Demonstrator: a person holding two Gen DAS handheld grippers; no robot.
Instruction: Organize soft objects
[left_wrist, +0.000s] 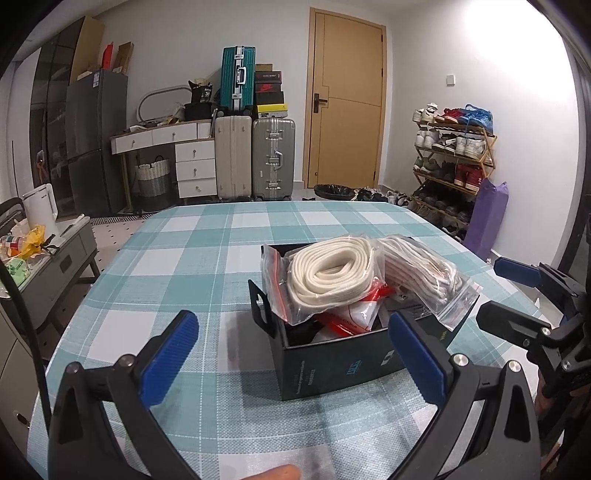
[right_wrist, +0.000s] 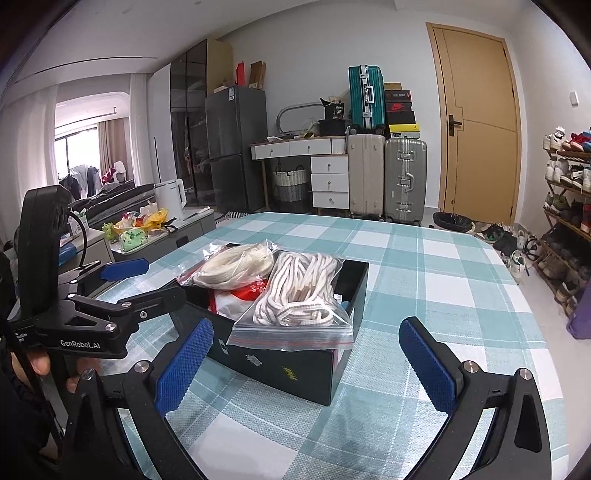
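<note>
Left wrist view — fingers: our left gripper (left_wrist: 291, 354) stands wide and holds nothing, just short of the near wall of the black box (left_wrist: 332, 363).
Left wrist view — task things: the bag of flat white cord (left_wrist: 325, 275) lies on top of the box's contents and rises above the rim; the bag of striped rope (left_wrist: 424, 277) leans beside it and hangs out over the right-hand corner.
Left wrist view — other hand: our right gripper (left_wrist: 491, 291) shows at the right edge, fingers apart, near that overhanging corner.
Left wrist view — surface: the box sits on the checked bench (left_wrist: 184, 266), with bare cloth all round it.
Right wrist view — fingers: the right gripper, seen from its own camera (right_wrist: 306, 350), is wide and empty, facing the box's near corner.
Right wrist view — overhang: the striped rope's zip edge pokes past the rim toward us, while the left gripper (right_wrist: 147, 278) sits at the box's left side.
Our judgement — step: we read this as settling the bags inside the box.
Our judgement — doing it well: we should pinch the rope's bulk rather than the slippery film, steady the box with the left fingers, and press down gently so the cord bag does not slide out.
</note>
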